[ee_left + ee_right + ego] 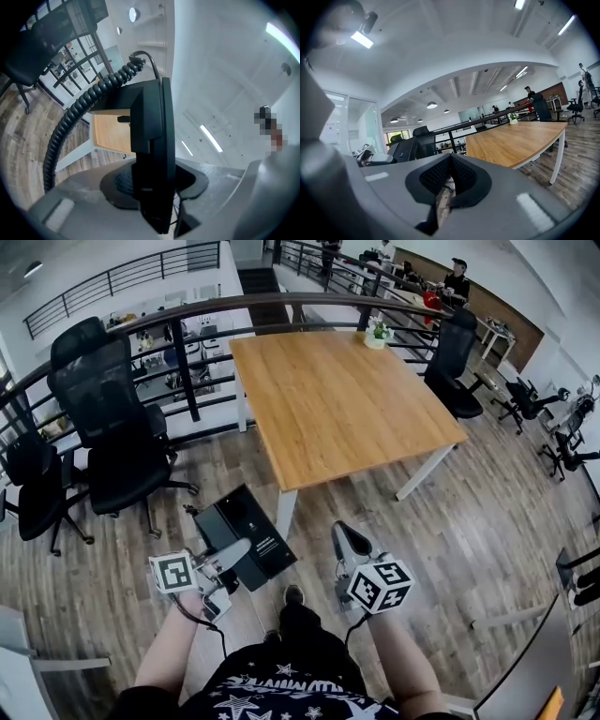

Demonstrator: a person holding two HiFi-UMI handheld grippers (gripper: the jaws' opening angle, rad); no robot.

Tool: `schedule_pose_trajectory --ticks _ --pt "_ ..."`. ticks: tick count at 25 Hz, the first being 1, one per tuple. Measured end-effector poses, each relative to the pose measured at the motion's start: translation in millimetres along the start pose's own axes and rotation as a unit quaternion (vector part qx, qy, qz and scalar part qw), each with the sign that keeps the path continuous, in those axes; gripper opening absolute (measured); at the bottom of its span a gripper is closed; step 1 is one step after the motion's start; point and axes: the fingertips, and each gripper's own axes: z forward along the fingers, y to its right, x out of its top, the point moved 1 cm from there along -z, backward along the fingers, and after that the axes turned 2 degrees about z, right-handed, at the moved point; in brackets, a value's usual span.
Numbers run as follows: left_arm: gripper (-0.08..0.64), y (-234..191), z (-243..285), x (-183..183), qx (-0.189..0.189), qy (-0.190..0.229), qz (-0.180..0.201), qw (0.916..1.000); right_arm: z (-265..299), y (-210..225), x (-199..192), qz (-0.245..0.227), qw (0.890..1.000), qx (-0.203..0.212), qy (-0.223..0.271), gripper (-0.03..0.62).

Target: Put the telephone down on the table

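Left gripper (232,557) clamps the black telephone (246,532) (its white print unreadable); right gripper (349,542) is closed, empty.

I count one telephone (248,526), one wooden desk (347,409), one little plant (379,332), and two grippers: my left gripper (242,551) and my right gripper (345,535).

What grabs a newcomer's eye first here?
The black telephone stands out first, clamped in the left gripper short of the table, with its coiled cord looping off to one side. Ahead stands the wooden table, with a small plant at its far edge. The right gripper is shut on nothing.
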Motion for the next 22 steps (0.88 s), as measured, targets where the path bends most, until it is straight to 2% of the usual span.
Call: schedule_pose_trajectory --ticks 4,8,16,22 --pt "0.179 -19 8 18 0.014 0.006 0.006 0.9999 32 17 12 0.022 1.0 0.008 0.012 0.002" --pt "0.179 -36 10 38 0.026 0.018 0.001 0.9995 69 29 22 0.012 1.0 0.016 0.006 0.002" --pt "0.179 -93 34 113 0.053 0.049 -0.009 0.9974 167 85 55 0.042 0.999 0.014 0.002 0.002" --pt "0.179 -125 77 170 0.063 0.055 -0.025 0.9962 235 133 88 0.061 0.998 0.005 -0.002 0.002"
